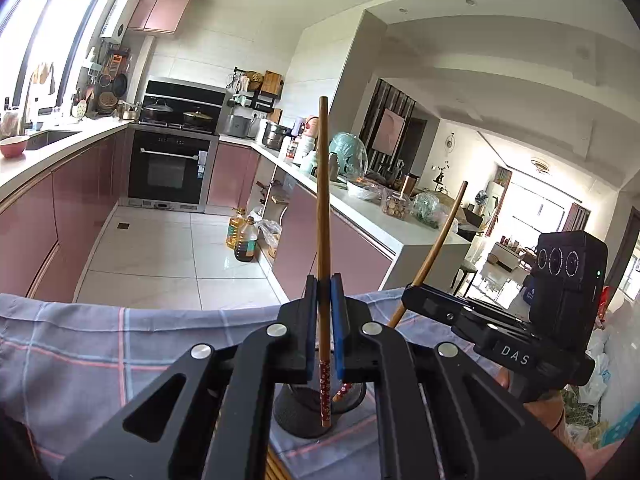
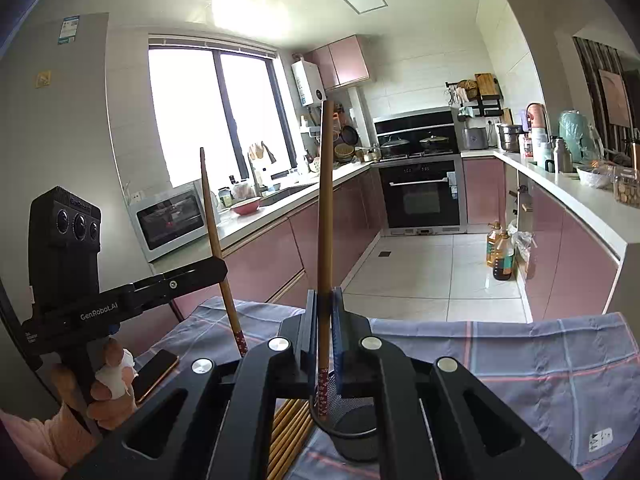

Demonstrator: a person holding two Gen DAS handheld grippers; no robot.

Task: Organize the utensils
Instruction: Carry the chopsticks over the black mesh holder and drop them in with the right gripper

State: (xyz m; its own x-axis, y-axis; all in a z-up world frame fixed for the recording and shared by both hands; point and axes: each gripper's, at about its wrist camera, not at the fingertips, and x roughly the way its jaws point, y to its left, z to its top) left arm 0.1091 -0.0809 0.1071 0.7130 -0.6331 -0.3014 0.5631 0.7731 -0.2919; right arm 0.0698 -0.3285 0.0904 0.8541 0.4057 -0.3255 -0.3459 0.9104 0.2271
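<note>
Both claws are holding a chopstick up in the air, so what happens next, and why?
Probably lower one into the black mesh holder. Each gripper, left and right, is shut on an upright chopstick (left's, right's) whose patterned end hangs just above the holder.

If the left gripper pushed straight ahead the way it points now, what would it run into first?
Probably nothing close. The left gripper, shut on a chopstick, points out past the edge of the checked cloth over open kitchen floor. The counter end lies to the right; depth is hard to judge.
</note>
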